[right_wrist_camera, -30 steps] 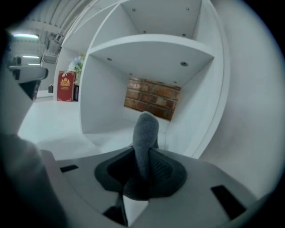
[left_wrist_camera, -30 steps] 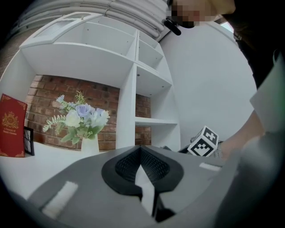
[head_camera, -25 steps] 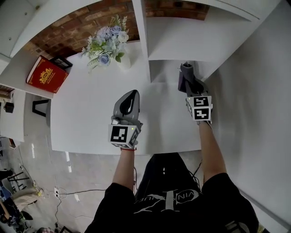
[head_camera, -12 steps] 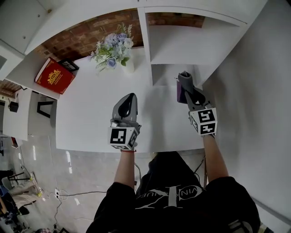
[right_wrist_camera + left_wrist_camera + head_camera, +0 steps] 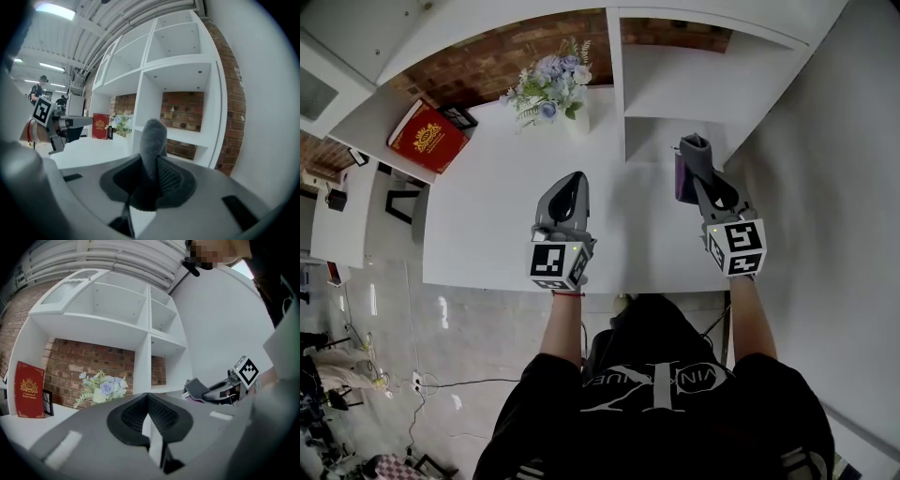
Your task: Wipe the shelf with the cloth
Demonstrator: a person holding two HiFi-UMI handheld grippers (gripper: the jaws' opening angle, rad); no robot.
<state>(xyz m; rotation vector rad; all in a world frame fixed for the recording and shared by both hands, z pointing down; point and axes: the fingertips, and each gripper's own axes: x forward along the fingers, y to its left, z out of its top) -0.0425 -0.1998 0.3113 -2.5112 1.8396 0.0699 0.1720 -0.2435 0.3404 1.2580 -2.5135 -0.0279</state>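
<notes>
Hovering at shelf [image 5: 654, 148] edge, right gripper [image 5: 692, 150] clamping cloth [image 5: 153, 133].

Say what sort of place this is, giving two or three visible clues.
Probably a staged room set inside a workshop hall: white shelf unit against brick wall, flowers and a red book, but bare ceiling pipes and strip lights overhead.

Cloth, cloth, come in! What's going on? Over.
Left gripper shut, empty. Right gripper shut on grey cloth, just before the shelf. Nothing seen blocking.
</notes>
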